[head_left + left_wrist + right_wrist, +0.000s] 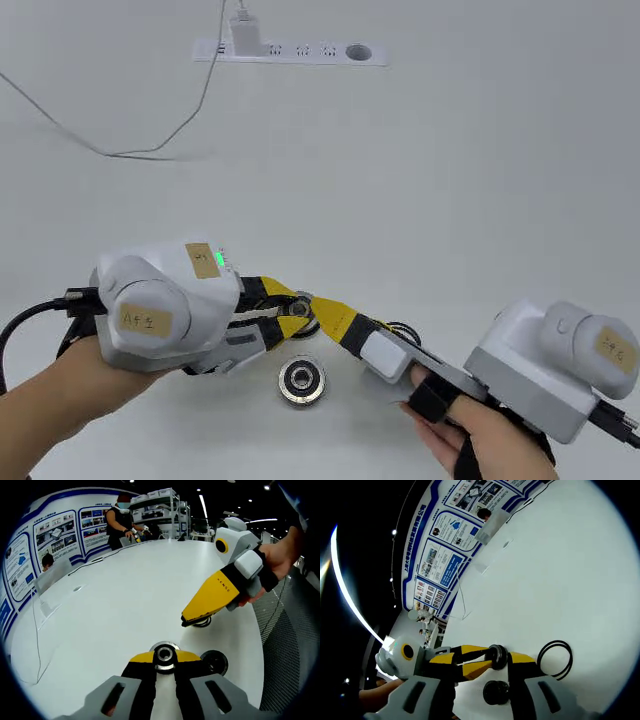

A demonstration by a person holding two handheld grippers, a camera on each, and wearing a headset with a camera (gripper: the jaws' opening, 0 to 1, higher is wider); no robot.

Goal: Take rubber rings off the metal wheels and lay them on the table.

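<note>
Left gripper: white housing with yellow-and-black jaws, carried in the left hand. Its jaws are clamped on a small round metal wheel, held close to the near edge of the white tabletop.

Right gripper: same make, carried in the right hand, reaching in from the right edge. The jaws stand apart in the right gripper view, with their yellow tips close on either side of the held wheel. Whether they touch it cannot be told.

Second round metal wheel: silver with a dark centre, lying flat on the tabletop. It sits just nearer the near edge than the held wheel and is apart from both grippers.

Thin black rubber ring: loose and flat on the tabletop, just beside the right gripper's jaw. Whether it is one ring or two overlapping cannot be told.

Long white power strip: lies toward the far edge. A white plug is seated near its left end, and a grey cable trails off toward the left edge.
</note>
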